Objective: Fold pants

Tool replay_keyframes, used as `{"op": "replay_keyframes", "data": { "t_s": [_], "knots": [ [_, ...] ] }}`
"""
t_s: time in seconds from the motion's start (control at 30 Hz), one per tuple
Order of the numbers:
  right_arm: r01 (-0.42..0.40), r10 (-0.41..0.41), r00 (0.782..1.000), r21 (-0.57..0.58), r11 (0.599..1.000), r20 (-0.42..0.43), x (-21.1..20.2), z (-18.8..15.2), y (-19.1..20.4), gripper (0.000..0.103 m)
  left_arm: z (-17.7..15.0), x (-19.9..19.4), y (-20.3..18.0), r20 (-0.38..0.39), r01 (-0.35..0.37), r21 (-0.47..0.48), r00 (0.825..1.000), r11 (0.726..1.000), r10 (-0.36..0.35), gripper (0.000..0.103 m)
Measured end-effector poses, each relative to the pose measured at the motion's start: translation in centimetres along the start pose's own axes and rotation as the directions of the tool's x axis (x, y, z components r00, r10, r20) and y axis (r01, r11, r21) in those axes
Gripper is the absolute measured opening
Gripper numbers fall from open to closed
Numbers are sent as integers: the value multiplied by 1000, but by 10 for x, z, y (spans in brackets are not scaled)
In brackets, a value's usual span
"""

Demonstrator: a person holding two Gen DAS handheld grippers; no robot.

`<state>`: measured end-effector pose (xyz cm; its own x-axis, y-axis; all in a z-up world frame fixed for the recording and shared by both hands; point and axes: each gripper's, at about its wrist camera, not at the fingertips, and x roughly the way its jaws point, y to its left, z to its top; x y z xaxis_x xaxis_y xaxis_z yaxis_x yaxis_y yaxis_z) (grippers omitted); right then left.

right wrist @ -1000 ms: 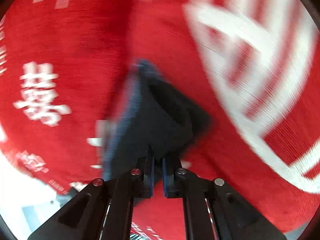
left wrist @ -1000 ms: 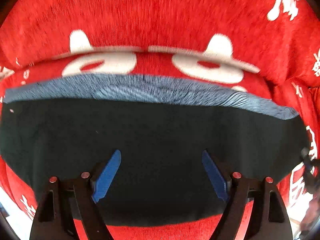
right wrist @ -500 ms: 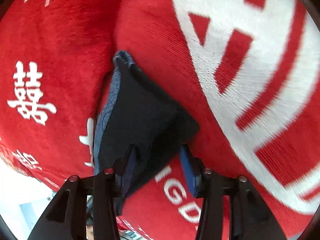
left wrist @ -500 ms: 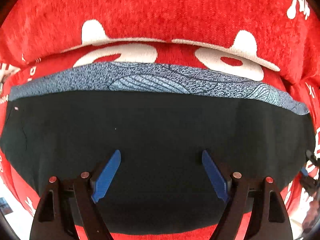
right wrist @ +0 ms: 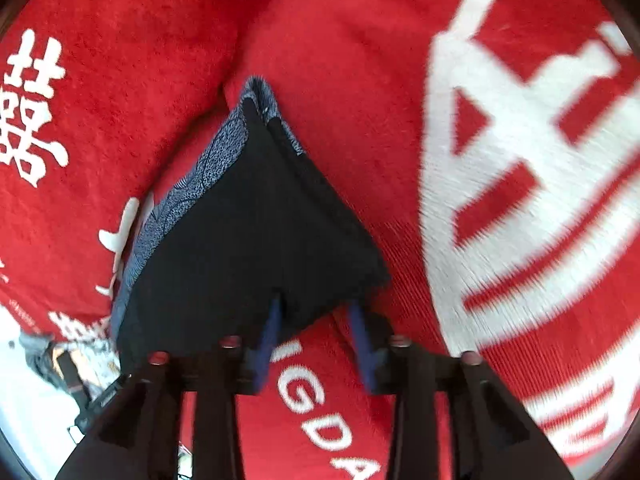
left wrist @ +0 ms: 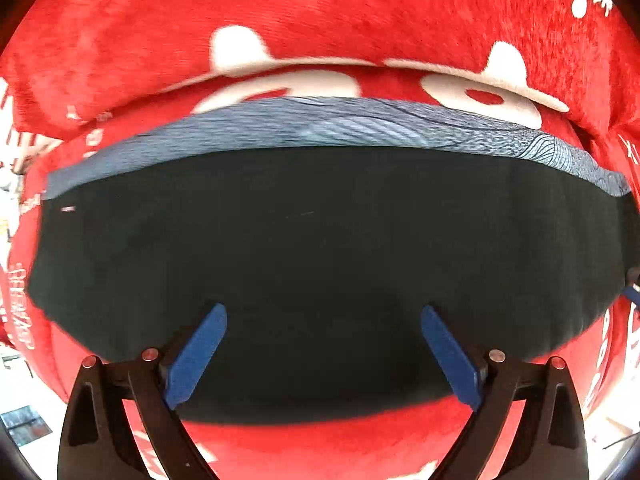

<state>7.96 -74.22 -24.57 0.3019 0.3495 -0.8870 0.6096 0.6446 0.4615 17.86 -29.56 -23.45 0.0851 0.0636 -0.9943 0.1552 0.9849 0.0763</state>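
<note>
The black pants (left wrist: 320, 248) lie folded flat on a red blanket, with a blue-grey patterned band (left wrist: 360, 128) along the far edge. My left gripper (left wrist: 324, 344) is open, its blue fingers spread wide just above the black cloth, holding nothing. In the right wrist view the folded pants (right wrist: 256, 240) show as a dark wedge with the patterned band on its left side. My right gripper (right wrist: 314, 320) is open, its blue fingers apart at the near corner of the pants, with the cloth's edge between them.
The red blanket (left wrist: 320, 20) with white characters covers the whole surface and rises in folds behind the pants. It also shows in the right wrist view (right wrist: 520, 160). A white floor with dark items (right wrist: 60, 364) shows at the lower left.
My right gripper was shut on the pants' corner, has opened and let go of it. The left gripper stayed open and shifted slightly over the cloth.
</note>
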Motion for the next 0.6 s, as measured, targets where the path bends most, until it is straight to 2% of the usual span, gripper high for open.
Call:
{"op": "replay_keyframes", "data": {
  "t_s": [0.1, 0.2, 0.3, 0.43, 0.6],
  "knots": [
    [-34, 34, 999, -31, 999, -4, -16, -14, 16, 47, -10, -11, 31, -2, 10, -46, 1000, 999, -10, 99],
    [-43, 36, 998, -166, 985, -44, -21, -29, 62, 47, -22, -18, 69, 5, 0, -84, 1000, 996, 0, 99],
    [-54, 20, 994, -337, 940, -104, -6, -48, 126, 47, -28, -20, 107, 25, -18, -92, 999, 996, 20, 99],
    [-151, 47, 978, -532, 833, -205, 38, -85, 242, 47, -37, -12, 191, 61, -10, -114, 998, 993, 17, 99],
    [-275, 47, 945, -709, 649, -324, 122, -149, 398, 47, -39, -3, 300, 120, -53, -137, 990, 989, 69, 99]
  ]
}}
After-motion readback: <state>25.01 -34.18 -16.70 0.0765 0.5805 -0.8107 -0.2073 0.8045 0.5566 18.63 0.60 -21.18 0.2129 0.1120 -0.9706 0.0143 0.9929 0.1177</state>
